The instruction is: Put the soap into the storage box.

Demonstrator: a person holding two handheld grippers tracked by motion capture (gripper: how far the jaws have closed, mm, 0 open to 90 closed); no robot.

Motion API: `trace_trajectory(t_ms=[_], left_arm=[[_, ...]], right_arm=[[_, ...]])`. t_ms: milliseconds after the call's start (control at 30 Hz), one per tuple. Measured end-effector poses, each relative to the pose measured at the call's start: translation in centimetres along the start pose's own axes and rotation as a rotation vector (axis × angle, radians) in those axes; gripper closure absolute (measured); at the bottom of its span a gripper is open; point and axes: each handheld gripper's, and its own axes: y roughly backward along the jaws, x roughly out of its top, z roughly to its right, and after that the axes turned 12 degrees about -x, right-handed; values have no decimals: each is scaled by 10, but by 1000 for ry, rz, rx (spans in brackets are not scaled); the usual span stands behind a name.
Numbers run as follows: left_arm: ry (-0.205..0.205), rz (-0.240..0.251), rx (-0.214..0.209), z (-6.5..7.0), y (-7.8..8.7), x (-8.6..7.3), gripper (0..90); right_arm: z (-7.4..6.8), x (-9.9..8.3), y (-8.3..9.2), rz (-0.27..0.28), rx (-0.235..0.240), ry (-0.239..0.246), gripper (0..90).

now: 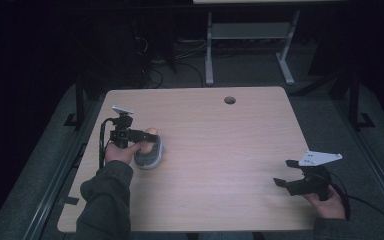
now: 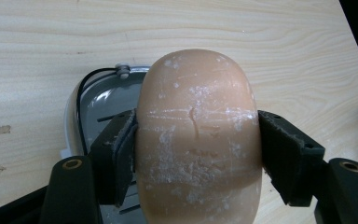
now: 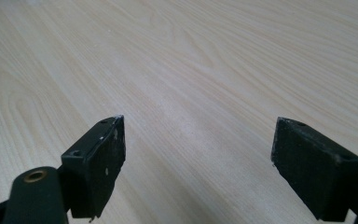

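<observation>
My left claw (image 2: 196, 154) clamps the peach oval soap bar (image 2: 198, 135) above the grey soap dish (image 2: 98, 100), while at four o'clock my right claw (image 3: 196, 163) gapes wide over the pale wooden tabletop (image 3: 191, 70).

soap bar (image 2: 198, 135) | tan, scuffed white | over grey dish (image 2: 100, 100), possibly not touching
</observation>
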Motion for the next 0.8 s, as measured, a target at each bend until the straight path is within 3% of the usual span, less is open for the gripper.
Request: trace_trajectory(t_ms=[800], left_arm=[[-45,-90,158,2,-15,-1,323]], right_arm=[[1,-1,0,0,1,1,171]])
